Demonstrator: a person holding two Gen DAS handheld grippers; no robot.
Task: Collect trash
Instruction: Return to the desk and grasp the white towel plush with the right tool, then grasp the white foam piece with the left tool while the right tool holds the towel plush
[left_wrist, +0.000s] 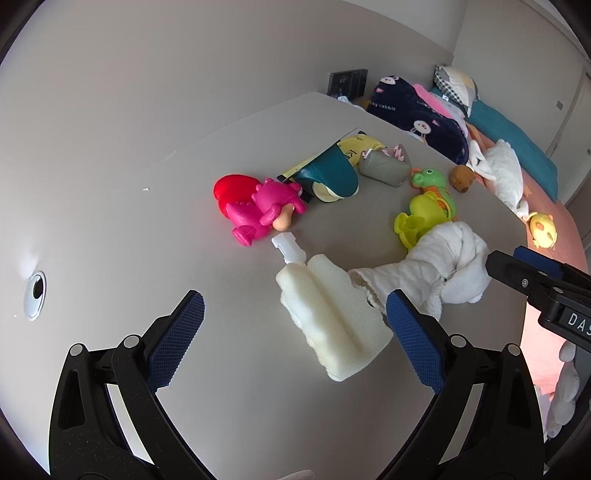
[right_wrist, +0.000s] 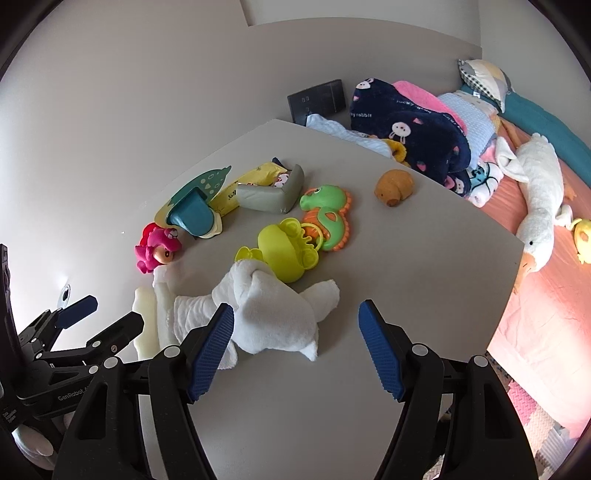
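A white foam block (left_wrist: 332, 314) lies on the grey table (left_wrist: 221, 369), with a small white plastic piece (left_wrist: 288, 247) at its far end. My left gripper (left_wrist: 295, 332) hovers open over the block, whose right side is near the right pad without touching it. A crumpled white cloth (right_wrist: 273, 306) lies beside the foam (right_wrist: 144, 325). My right gripper (right_wrist: 295, 325) stands open just above the cloth's near edge. Further back lie a yellow wrapper (right_wrist: 251, 181) and a grey foam corner piece (right_wrist: 273, 195).
Toys crowd the far half of the table: a pink figure (left_wrist: 258, 210), a teal shoe-like toy (right_wrist: 195, 210), a green seahorse (right_wrist: 328, 218), a yellow-green toy (right_wrist: 280, 254) and a brown one (right_wrist: 393, 186). The table's edge (right_wrist: 509, 266) runs along a bed with blankets and a plush goose (right_wrist: 535, 206).
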